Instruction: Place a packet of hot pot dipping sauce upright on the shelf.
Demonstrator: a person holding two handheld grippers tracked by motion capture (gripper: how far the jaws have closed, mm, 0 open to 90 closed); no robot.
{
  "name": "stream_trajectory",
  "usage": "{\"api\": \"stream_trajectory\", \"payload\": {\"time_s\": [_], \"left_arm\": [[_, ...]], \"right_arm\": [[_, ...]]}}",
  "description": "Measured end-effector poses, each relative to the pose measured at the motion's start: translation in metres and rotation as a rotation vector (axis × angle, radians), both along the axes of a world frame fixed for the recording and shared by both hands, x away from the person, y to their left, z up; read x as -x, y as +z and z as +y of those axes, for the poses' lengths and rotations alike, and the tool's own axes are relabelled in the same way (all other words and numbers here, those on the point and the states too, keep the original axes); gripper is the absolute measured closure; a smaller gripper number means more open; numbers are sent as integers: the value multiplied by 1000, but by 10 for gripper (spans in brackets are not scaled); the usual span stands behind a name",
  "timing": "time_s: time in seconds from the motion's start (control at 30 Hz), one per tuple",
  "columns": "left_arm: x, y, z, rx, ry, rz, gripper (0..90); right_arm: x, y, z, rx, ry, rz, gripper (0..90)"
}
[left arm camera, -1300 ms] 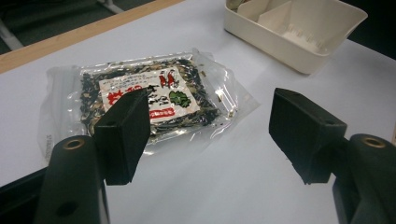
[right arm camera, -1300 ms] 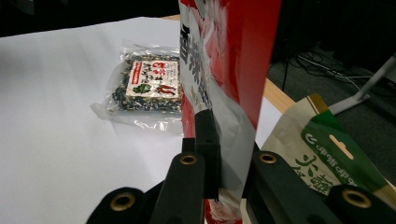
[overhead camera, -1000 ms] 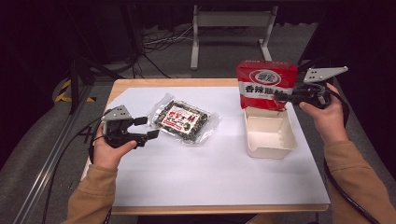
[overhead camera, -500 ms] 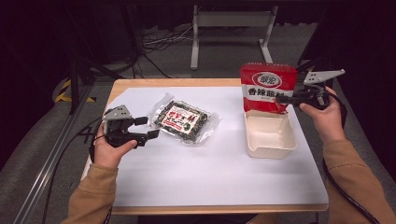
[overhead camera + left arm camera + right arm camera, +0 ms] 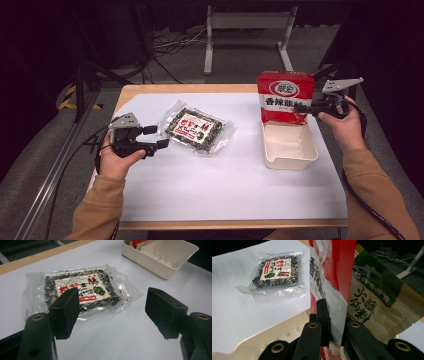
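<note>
Right gripper (image 5: pixel 302 107) pinching red snack bag (image 5: pixel 285 96) upright over far end of cream tray (image 5: pixel 291 156). Left gripper (image 5: pixel 156 137) spread beside seaweed packet (image 5: pixel 198 129). Advice: lower bag straight, keep clear of rim.

from my seat i see a wooden table (image 5: pixel 190 89) with a white sheet (image 5: pixel 225 190) covering most of its top. behind it is a grey floor (image 5: pixel 165 75), a tangle of dark cables (image 5: pixel 170 42) and a pale metal stand (image 5: pixel 247 22) on two legs. yellow-and-black tape (image 5: pixel 67 100) marks the floor at left, near a metal rail (image 5: pixel 50 180) running alongside the table.
</note>
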State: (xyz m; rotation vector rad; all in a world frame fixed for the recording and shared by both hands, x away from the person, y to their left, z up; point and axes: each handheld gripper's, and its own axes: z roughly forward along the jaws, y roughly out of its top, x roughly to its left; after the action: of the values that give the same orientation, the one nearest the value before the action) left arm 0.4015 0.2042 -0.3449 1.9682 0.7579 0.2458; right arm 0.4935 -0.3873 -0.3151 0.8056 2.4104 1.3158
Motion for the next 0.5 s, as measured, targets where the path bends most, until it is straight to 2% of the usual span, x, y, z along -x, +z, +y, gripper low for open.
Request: {"api": "stream_trajectory", "payload": {"time_s": [0.13, 0.2, 0.5], "left_arm": [[-1, 0, 3, -1, 0, -8, 284], [-1, 0, 3, 5, 3, 4, 284], [-3, -2, 5, 9, -5, 8, 292]], "right_arm": [[-4, -4, -2, 1, -1, 2, 863], [-5, -6, -3, 5, -5, 1, 863], [-10, -21, -2, 21, -14, 8, 862]]}}
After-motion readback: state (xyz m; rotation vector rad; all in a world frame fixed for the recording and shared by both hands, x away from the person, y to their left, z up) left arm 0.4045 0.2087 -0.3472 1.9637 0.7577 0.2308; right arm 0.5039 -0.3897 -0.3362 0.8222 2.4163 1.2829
